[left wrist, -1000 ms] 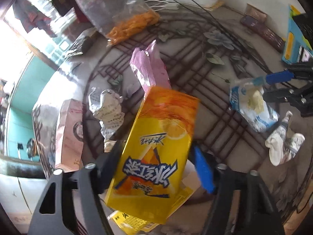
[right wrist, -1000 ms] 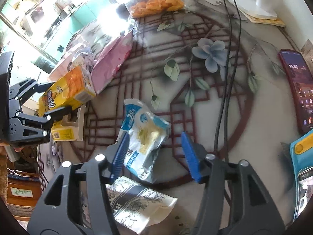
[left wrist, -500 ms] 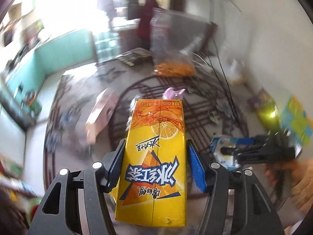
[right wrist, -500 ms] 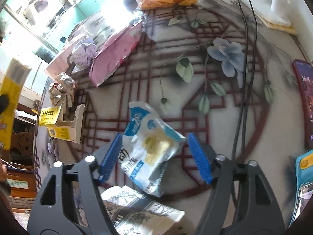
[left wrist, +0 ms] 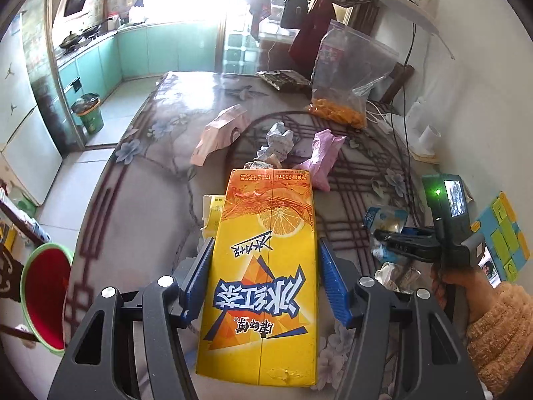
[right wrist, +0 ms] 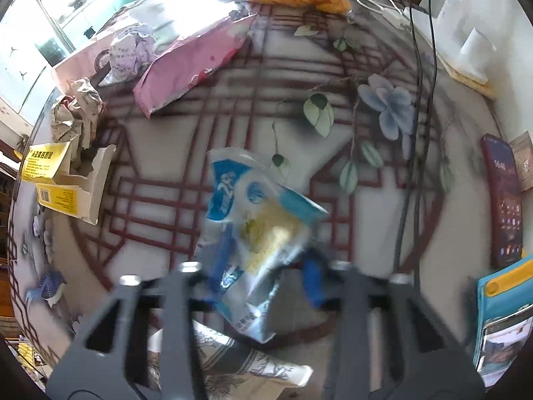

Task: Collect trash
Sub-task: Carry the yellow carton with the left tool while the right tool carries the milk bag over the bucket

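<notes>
Gripping the yellow-orange iced-tea carton (left wrist: 266, 266) in the left tool (left wrist: 265, 248), with blue pads pressed on both long sides and jaws a carton's width apart. Rolled since a second ago from a slant to square in the left wrist view, and raised clear of the desk (left wrist: 150, 206). Now looking along the whole desk toward the kitchen, with a green-rimmed red bin (left wrist: 43, 296) on the floor at lower left. Aimed steeply down and forward.

Seen from the left wrist: the right hand (left wrist: 456, 286), in an orange knit sleeve (left wrist: 496, 326), low at the desk's right side, pointing the right tool (right wrist: 266, 250) sharply downward. Wide around the blue-and-white snack packet (right wrist: 263, 220) half a second ago, then just closing. Now narrow and clenched on the packet's lower half, which is crumpled between the pads, though blurred. Cannot tell whether lifted or resting on the lattice pattern. Left lying behind it: a pink wrapper (right wrist: 193, 66), crumpled paper (right wrist: 76, 110) and a torn yellow box (right wrist: 66, 180).
</notes>
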Demonstrator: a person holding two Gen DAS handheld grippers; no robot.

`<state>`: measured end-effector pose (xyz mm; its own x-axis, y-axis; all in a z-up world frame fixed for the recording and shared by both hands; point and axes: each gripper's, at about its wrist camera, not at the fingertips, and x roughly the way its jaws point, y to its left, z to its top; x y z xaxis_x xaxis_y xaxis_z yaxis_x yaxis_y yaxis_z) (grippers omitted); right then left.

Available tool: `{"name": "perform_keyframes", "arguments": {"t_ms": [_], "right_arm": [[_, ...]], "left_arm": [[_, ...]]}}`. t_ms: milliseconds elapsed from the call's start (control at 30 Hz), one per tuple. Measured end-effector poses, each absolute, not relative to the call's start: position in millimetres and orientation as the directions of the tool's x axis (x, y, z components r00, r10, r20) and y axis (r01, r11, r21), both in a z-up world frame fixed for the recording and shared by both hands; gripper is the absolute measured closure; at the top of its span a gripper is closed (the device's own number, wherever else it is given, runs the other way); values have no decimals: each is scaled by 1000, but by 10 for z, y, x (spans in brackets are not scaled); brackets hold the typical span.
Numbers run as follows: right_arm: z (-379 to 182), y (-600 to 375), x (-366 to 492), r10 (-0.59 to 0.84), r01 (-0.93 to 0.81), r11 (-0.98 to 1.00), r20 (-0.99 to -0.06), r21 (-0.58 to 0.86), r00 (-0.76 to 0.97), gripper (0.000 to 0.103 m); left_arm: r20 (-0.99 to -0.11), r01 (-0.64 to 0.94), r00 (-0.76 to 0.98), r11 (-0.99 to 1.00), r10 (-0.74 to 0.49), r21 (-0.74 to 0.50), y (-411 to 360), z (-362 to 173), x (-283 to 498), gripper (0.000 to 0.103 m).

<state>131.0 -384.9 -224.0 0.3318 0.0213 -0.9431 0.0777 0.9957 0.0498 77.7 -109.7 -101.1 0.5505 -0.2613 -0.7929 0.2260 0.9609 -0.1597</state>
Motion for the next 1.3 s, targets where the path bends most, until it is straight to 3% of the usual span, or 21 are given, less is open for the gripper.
{"name": "perform_keyframes", "arguments": {"t_ms": [167, 500, 833, 1300], "right_arm": [[-2166, -3940, 1299, 65, 120, 986, -938, 112, 341, 88], [-1351, -3708, 962, 140, 108, 968, -842, 228, 522, 88], [-985, -3154, 805, 123, 73, 977, -810, 201, 574, 88], [-877, -2449, 629, 102, 67, 983, -805, 173, 585, 88]], "left_arm": [[-787, 226, 559, 961, -262, -160, -1027, -983, 726, 46], [-780, 223, 564, 959, -272, -173, -832, -968, 670, 46], [-777, 218, 559, 955, -290, -199, -389, -1035, 624, 46], [-787, 248, 523, 942, -326, -225, 164, -1171, 611, 46]]}}
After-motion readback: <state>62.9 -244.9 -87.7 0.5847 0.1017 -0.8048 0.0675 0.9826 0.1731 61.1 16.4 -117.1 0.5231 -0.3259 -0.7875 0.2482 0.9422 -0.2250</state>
